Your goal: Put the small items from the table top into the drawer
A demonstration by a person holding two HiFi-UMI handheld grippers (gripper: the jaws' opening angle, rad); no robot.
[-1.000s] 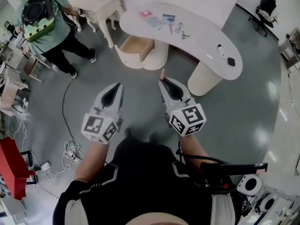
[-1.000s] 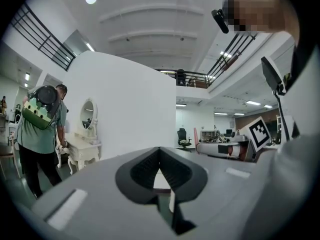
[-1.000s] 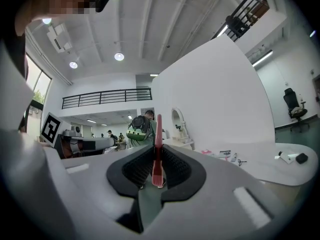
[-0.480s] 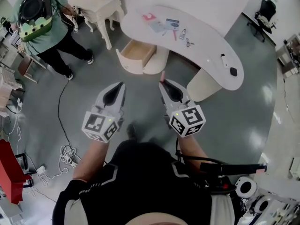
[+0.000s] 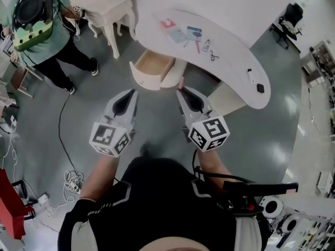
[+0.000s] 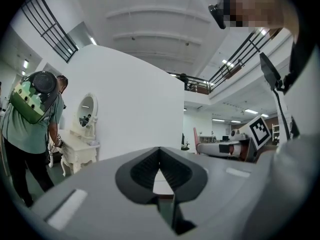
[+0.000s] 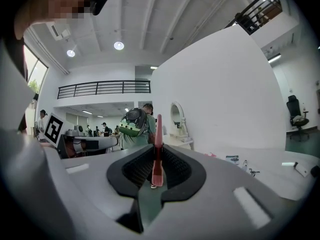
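A white curved table (image 5: 233, 61) stands ahead, with its wooden drawer (image 5: 152, 64) pulled open at the left end. Small items lie on top: a pink piece (image 5: 166, 23), a blue card (image 5: 193, 33), a red pen (image 5: 197, 45), scissors (image 5: 213, 55), a white marker (image 5: 252, 76) and a black piece (image 5: 260, 88). My right gripper (image 5: 180, 89) is shut on a thin pink stick (image 7: 158, 129) that stands up between its jaws, just short of the drawer. My left gripper (image 5: 133, 93) hovers beside it over the floor, shut with nothing in it (image 6: 160, 150).
A person with a green backpack (image 5: 34, 20) stands at the far left beside a white dressing table (image 5: 104, 7) with a mirror. A cable (image 5: 63, 135) trails over the grey floor at the left. An office chair (image 5: 288, 14) sits at the far right.
Both grippers have come closer to the table and the open drawer, which now lie nearer in view. The right gripper still holds the pink stick. The person with the backpack has shifted left.
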